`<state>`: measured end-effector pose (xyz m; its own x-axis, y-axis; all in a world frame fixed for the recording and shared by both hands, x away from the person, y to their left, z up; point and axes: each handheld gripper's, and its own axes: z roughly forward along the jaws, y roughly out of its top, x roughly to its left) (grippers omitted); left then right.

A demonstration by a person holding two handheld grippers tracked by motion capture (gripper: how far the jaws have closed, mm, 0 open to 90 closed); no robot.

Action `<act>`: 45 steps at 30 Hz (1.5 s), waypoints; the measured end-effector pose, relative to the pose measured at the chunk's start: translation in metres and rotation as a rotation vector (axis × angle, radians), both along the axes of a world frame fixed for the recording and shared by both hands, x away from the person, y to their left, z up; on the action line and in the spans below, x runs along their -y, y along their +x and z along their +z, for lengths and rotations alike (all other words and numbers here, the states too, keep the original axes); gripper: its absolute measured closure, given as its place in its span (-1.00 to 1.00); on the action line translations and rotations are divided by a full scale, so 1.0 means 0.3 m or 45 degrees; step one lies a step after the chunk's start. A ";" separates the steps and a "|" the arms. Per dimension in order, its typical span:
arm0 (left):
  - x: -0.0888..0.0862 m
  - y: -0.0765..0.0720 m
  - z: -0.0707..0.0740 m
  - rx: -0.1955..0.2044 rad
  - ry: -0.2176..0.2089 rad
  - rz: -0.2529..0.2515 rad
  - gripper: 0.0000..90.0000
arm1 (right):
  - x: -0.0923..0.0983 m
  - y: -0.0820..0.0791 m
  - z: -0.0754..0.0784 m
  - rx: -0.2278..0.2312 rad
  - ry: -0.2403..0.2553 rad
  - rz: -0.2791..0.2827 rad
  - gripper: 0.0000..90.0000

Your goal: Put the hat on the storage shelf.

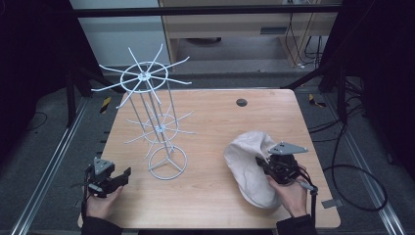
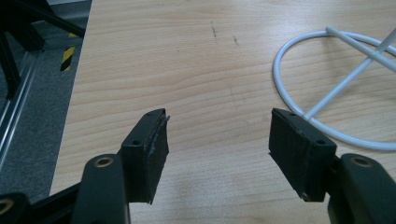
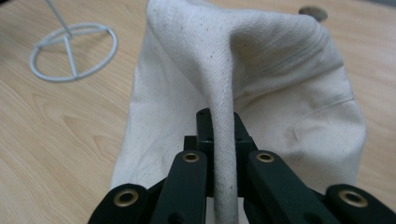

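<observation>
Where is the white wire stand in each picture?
High view: the white wire stand rises left of centre, ring base near the table's front.
Left gripper view: its ring base lies at the right edge.
Right gripper view: the base sits top left.
Shared landmark: the wooden table.

The cream-coloured woven cloth bag (image 3: 261, 70) shows a coarse, matt canvas weave with stitched seams and a few faint specks. The tall white wire rack with radiating arms (image 1: 155, 117) looks like thin metal rod under a smooth, slightly glossy white coat. The pale wooden table top (image 2: 196, 70) has a smooth, satin finish with visible grain. The black gripper pads (image 2: 156, 149) look matt and rubbery, a little frayed at one edge.
</observation>
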<state>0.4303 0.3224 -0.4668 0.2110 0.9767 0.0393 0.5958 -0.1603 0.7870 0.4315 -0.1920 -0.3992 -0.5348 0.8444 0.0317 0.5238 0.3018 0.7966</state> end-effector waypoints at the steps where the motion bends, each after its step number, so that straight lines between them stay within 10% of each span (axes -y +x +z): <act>1: 0.000 0.000 0.000 0.000 0.000 0.000 -0.17 | 0.003 -0.004 0.006 0.018 0.009 0.004 0.96; 45: 0.002 0.000 -0.004 -0.008 0.002 0.001 -0.17 | -0.019 -0.082 0.262 0.601 0.374 0.195 0.97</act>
